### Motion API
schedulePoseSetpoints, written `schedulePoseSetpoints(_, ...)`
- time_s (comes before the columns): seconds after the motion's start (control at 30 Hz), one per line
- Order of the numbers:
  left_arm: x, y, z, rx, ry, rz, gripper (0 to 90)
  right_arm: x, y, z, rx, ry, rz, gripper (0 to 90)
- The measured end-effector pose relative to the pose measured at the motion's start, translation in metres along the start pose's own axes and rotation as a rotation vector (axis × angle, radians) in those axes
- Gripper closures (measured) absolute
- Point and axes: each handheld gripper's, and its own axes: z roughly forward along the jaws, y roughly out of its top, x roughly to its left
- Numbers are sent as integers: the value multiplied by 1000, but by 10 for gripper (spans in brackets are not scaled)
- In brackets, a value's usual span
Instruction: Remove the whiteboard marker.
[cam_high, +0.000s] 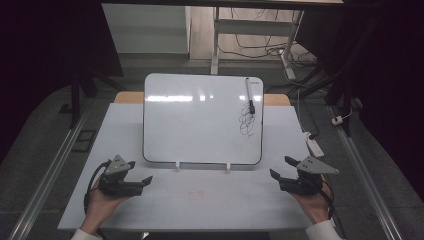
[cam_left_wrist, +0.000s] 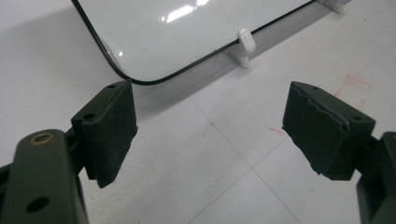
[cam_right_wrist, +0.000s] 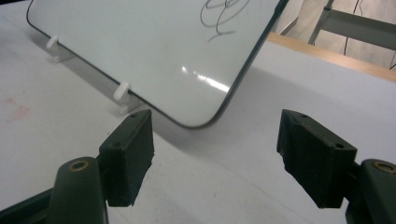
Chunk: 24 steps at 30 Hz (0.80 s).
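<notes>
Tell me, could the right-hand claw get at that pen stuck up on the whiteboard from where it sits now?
Probably yes. The right claw is open and empty, low beside the whiteboard. The pen sits near the board's upper right corner, on that claw's side, and nothing stands between them.

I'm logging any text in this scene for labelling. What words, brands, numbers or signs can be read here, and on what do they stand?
None can be read.
The whiteboard bears only a black scribble, loops with no letters.
The marker lying on the board may carry print, but it is too small to tell.
The faint red marks on the table form no legible word.
</notes>
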Motion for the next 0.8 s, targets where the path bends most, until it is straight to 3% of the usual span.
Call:
schedulePoseSetpoints(0.23, 2, -1, 0, 1, -6, -9, 184, -1, 29, 8, -17, -6, 4, 284)
schedulePoseSetpoints(0.43, 3, -2, 0, -1, -11, -9, 185, -9, 78, 30, -47, -30, 32, 302)
schedulePoseSetpoints(0.8, 2, -5, 2, 7, -17, 1, 185, -17, 148, 59, -29, -110, 4, 332)
